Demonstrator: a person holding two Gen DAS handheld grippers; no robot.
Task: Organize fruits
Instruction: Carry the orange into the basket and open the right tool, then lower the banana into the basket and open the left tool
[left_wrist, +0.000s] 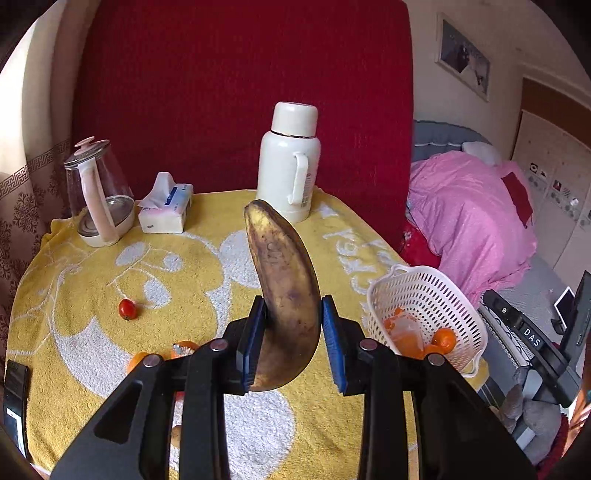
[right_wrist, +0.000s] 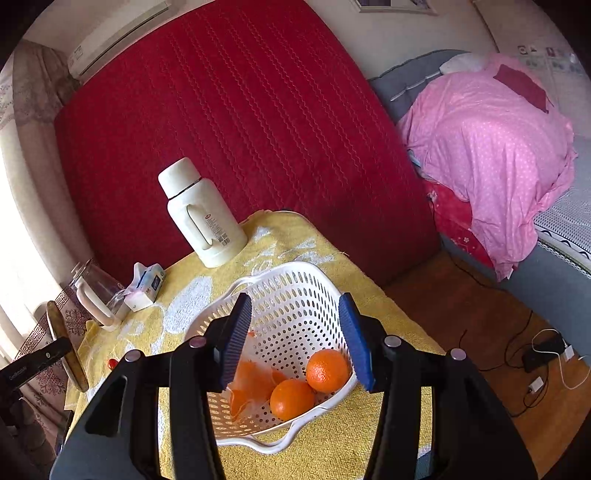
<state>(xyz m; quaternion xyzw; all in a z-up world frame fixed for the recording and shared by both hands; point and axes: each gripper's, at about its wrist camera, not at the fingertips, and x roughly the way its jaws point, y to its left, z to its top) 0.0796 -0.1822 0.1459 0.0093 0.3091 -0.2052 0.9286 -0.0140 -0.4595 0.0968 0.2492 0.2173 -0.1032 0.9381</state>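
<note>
1. Two grippers are in view, one in each wrist camera, both above a bench (left_wrist: 74, 266) draped with a yellow and white towel.
2. The left gripper (left_wrist: 293, 339) is clenched on a brown-spotted banana (left_wrist: 286, 288); its blue pads press the fruit's lower half from both sides, and the banana stands upright above the bench with its tip pointing toward the thermos.
3. The right gripper (right_wrist: 299, 339) is released: its blue pads stand apart with nothing between them, poised over the white basket (right_wrist: 295, 291).
4. The white basket sits near the bench's right edge, tilted so its opening faces the right wrist camera.
5. Inside it lie two whole oranges (right_wrist: 327, 370) touching each other, and beside them a clear wrapper holding orange pieces (right_wrist: 251, 384).
6. On the towel to the left of the held banana, in the left wrist view, a small red tomato (left_wrist: 127, 308) lies alone.
7. Nearer the left gripper's arms, more orange fruit (left_wrist: 184, 347) lies partly hidden behind the black linkage.
8. At the back of the bench stand a white thermos (left_wrist: 290, 162), a tissue pack (left_wrist: 166, 210) and a glass kettle (left_wrist: 98, 192), all upright.
9. A dark phone (left_wrist: 14, 402) lies at the bench's left edge.
10. Behind the bench hangs a red quilted cover (left_wrist: 240, 92), and a pink blanket (left_wrist: 465, 218) is heaped on a bed to the right.
</note>
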